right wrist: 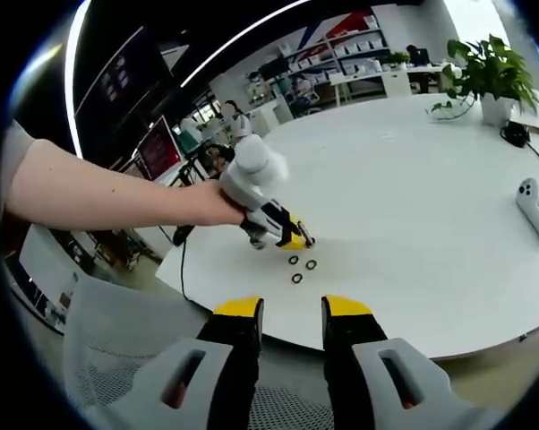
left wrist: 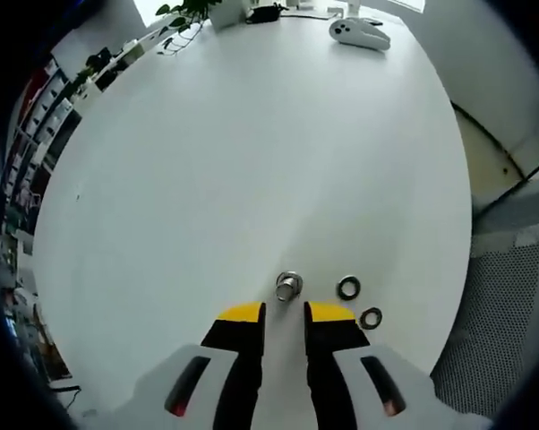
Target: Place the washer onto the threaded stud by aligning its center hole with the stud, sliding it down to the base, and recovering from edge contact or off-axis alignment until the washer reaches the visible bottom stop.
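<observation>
Left gripper view: left gripper (left wrist: 286, 313) low over a white table (left wrist: 252, 161), jaws parted with bare table between the yellow tips, holding nothing. Just ahead of the tips, a threaded stud (left wrist: 289, 286) standing upright, long axis rising off the table toward the camera, so seen nearly end-on. Possibly a washer already around its foot, though too small to tell. To the right of the stud, two washers lying flat, holes facing up: nearer washer (left wrist: 348, 288) just beside the stud, second washer (left wrist: 371, 317) close by the right jaw tip. At the far edge, a white controller (left wrist: 359, 33) and a potted plant (left wrist: 187, 15).

Right gripper view: right gripper (right wrist: 292, 309) held off the table's near edge (right wrist: 413, 336), jaws apart, empty. Farther in, a person's hand (right wrist: 202, 204) and bare forearm holding the left gripper (right wrist: 296, 240) down at the table. Just beside its tips, three small dark rings (right wrist: 300, 268) close together; stud not distinguishable among them. Plant (right wrist: 489, 72) at far right.
</observation>
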`<action>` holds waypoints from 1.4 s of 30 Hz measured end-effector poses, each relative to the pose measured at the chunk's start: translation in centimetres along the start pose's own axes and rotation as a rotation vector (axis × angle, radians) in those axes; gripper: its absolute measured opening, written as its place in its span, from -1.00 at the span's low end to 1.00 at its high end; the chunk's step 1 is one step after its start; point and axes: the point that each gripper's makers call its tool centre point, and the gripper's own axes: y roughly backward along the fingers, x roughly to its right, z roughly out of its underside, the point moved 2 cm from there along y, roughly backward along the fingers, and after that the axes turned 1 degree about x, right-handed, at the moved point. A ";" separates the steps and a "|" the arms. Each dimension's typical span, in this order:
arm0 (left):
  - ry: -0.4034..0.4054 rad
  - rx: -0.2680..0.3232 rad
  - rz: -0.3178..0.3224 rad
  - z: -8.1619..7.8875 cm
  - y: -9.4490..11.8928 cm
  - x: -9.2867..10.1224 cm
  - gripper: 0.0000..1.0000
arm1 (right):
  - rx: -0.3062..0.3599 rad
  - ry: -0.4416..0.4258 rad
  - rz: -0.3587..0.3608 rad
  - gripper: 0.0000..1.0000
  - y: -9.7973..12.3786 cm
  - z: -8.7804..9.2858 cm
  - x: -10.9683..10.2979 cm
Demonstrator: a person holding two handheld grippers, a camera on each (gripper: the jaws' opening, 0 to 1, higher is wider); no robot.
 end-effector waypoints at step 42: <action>-0.011 -0.050 0.031 2.5 -0.4 3.1 -0.80 | 0.006 -0.001 -0.005 -0.43 0.0 0.0 -0.1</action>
